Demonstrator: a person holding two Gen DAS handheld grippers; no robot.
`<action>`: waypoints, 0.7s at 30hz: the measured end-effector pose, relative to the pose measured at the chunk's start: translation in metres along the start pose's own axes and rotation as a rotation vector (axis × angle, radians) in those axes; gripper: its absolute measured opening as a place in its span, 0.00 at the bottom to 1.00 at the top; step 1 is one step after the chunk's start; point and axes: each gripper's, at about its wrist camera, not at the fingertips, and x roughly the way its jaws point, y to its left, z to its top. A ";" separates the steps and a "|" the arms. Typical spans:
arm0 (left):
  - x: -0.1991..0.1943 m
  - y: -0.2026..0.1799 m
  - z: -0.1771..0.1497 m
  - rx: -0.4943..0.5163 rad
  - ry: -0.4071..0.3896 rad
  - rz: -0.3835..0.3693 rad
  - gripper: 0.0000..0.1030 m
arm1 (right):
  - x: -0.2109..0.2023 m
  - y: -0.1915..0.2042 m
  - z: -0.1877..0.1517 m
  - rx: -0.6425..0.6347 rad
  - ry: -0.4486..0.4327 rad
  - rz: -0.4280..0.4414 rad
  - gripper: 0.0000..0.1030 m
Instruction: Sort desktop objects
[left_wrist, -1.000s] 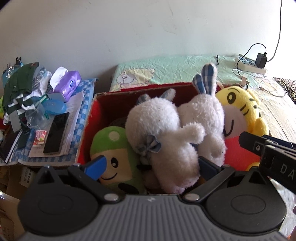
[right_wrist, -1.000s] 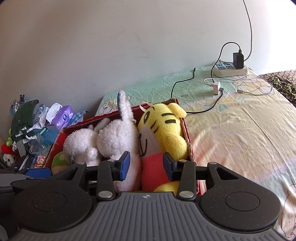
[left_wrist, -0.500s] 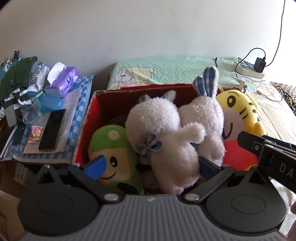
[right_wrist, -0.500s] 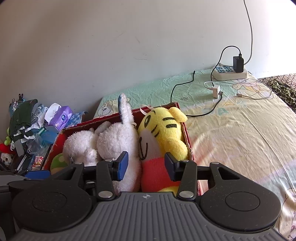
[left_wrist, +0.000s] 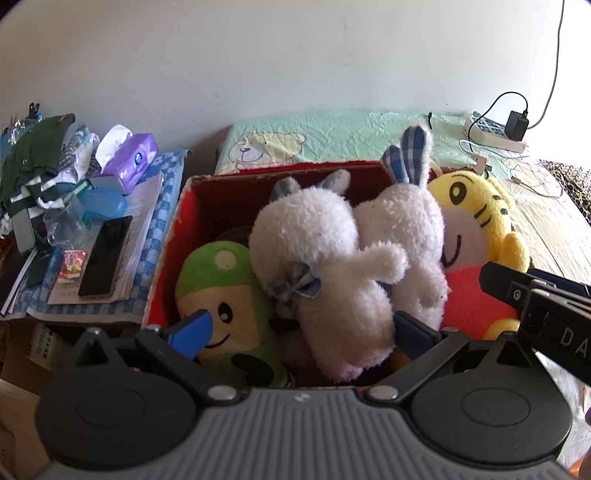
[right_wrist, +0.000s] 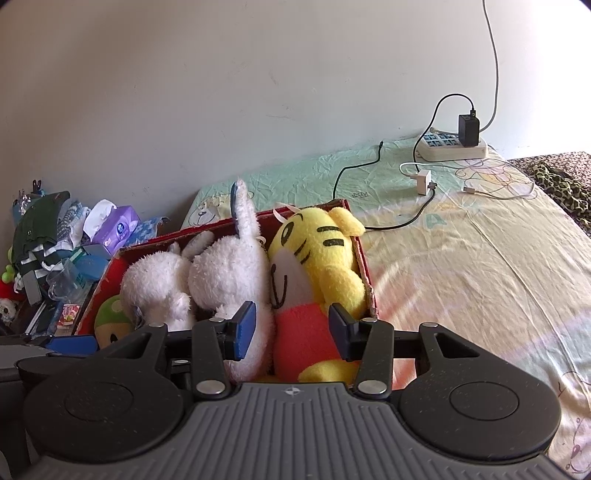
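Closest in, both grippers hang just short of the near edge of a red box (left_wrist: 177, 236) packed with soft toys. The left gripper (left_wrist: 301, 330) has its blue-padded fingers spread wide with nothing between them but air; past them sit a green mushroom plush (left_wrist: 221, 291) and the belly of a white bunny (left_wrist: 325, 266). The right gripper (right_wrist: 291, 332) is also spread apart and empty, its fingers framing the red-shirted body of a yellow tiger plush (right_wrist: 314, 266) without touching it, as far as I can tell.

Inside the box the toys are wedged shoulder to shoulder: mushroom at the left, then the white bunny, then a second bunny (left_wrist: 406, 221) with checked blue ears standing up, and the tiger hard against the right wall (its head pokes above the rim).

Left of the box, a checked cloth (left_wrist: 162, 206) carries papers, a black phone (left_wrist: 105, 254), a clear cup, a purple tissue pack (left_wrist: 135, 158) and a heap of green clothing (left_wrist: 33, 155).

Further back the box rests on a pale bedsheet (right_wrist: 461, 258) printed with bears. By the wall lie a white power strip (right_wrist: 452, 146) with a black charger plugged in, and loose cables.
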 end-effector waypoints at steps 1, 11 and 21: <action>-0.002 0.000 0.000 0.001 -0.005 0.003 0.99 | -0.001 0.000 0.000 0.004 -0.004 0.000 0.45; -0.018 -0.001 0.009 0.023 -0.036 0.047 0.99 | -0.011 0.003 0.005 0.008 -0.034 -0.014 0.45; -0.014 0.004 0.008 -0.007 -0.015 0.044 0.99 | -0.008 0.007 -0.001 0.000 -0.002 -0.039 0.45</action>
